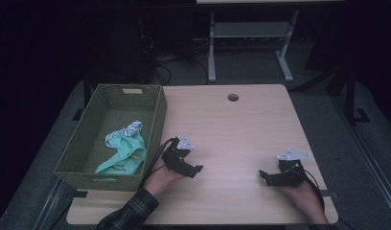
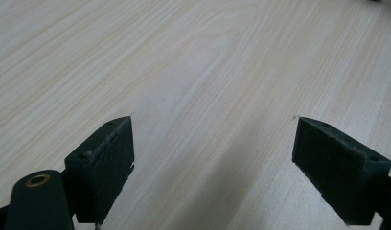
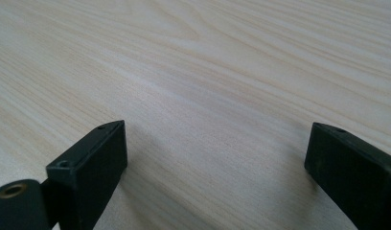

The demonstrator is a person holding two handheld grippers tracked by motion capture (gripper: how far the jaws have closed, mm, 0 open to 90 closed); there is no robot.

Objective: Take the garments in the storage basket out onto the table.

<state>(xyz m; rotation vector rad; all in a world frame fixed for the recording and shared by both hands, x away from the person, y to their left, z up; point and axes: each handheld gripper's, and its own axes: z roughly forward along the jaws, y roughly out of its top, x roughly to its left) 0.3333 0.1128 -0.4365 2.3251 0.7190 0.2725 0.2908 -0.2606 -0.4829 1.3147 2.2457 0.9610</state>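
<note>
In the high view, a light wooden table (image 1: 241, 124) stands under dim light. At its left side sits a green woven basket (image 1: 157, 120), and inside it, toward the near end, lies a bundle of cloth: a mint-green garment (image 1: 124, 158) with a striped white piece (image 1: 129, 130) just beyond it, the two touching. The left gripper (image 1: 196, 170) rests low over the tabletop just right of the basket's near right corner, held in a hand whose plaid sleeve (image 1: 131, 213) comes in from the near edge. It is close to the basket but apart from the cloth. The right gripper (image 1: 264, 176) lies near the table's near right part, well apart from the left one, its jaws pointing left. A round hole (image 1: 233, 97) shows in the table's far middle.

In the left gripper view, the left gripper (image 2: 212, 158) has its two black jaws spread wide apart, with bare wood grain between them and nothing held. The padded faces hover close above the tabletop.

In the right gripper view, the right gripper (image 3: 215, 153) also has its jaws wide apart, with bare tabletop between them and nothing in its grasp.
</note>
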